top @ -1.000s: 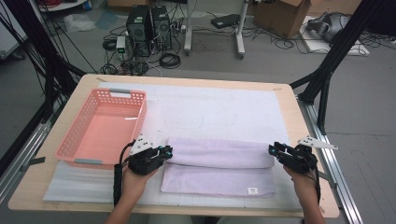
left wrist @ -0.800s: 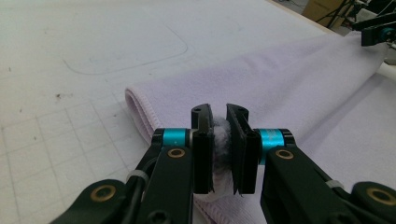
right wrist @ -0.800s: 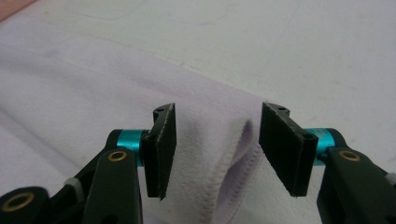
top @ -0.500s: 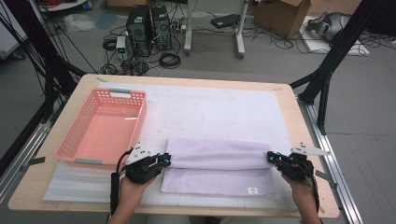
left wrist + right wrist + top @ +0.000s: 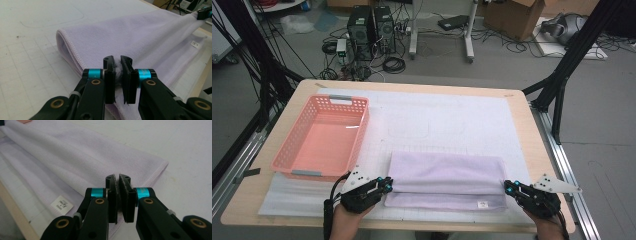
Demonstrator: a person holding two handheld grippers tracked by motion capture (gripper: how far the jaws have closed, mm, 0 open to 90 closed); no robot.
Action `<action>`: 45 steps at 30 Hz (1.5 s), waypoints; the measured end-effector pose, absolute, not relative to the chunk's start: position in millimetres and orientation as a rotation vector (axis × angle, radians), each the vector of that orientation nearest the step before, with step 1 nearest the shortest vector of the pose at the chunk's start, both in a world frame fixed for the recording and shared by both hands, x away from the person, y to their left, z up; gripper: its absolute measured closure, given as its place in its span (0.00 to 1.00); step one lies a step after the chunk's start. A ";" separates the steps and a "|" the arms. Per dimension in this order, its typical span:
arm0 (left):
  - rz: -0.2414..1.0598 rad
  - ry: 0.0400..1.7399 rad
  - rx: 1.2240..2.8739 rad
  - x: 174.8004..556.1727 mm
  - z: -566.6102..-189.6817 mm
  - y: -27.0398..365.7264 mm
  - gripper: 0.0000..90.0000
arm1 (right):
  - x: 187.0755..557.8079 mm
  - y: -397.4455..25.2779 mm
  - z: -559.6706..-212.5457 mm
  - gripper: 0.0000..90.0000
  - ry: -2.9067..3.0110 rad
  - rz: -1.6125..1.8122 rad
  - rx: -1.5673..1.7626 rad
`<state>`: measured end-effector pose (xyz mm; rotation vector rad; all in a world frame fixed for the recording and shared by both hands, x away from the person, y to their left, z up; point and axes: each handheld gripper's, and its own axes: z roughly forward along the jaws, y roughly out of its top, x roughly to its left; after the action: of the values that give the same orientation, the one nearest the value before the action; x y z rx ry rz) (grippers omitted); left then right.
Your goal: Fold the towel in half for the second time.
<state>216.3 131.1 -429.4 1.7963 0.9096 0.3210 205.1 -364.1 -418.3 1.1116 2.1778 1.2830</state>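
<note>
A lavender towel [image 5: 447, 172] lies folded lengthwise on the white mat near the table's front edge. Its upper layer is drawn toward the person, and a strip of the lower layer with a small white label [image 5: 483, 204] shows in front. My left gripper [image 5: 388, 184] is shut on the towel's left end. In the left gripper view a bunch of towel [image 5: 140, 37] fabric sits between the left gripper's [image 5: 117, 60] jaws. My right gripper [image 5: 508, 187] is shut on the right end. In the right gripper view the right gripper [image 5: 117, 178] pinches the towel [image 5: 62, 152] edge.
An empty pink plastic basket [image 5: 296, 162] stands on the left half of the table, just beyond the left gripper. A white gridded mat [image 5: 452, 120] covers most of the tabletop. Black frame legs, computers and cables lie on the floor behind the table.
Both grippers have moved toward the person's edge of the table, dragging the towel's upper layer over the lower one. The folded towel now looks narrower front to back.
</note>
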 end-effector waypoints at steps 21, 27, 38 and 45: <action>0.254 0.969 1.744 234.0 -428.9 135.6 0.57 | 225.9 -353.9 -428.9 0.93 2.339 1.302 1.188; 0.282 0.973 1.727 233.3 -425.3 140.7 0.54 | 201.4 -365.4 -421.9 0.97 2.460 1.364 1.016; 0.310 1.044 1.749 252.0 -431.7 136.4 0.50 | 206.9 -384.8 -414.3 0.63 2.155 1.361 1.230; 0.295 1.146 1.806 281.6 -445.2 124.9 0.48 | 248.5 -369.2 -429.8 0.56 2.111 1.233 1.384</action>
<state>281.6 124.9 -445.2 1.8056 1.1460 0.2954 248.5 -369.2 -429.8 1.3841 2.1115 1.2331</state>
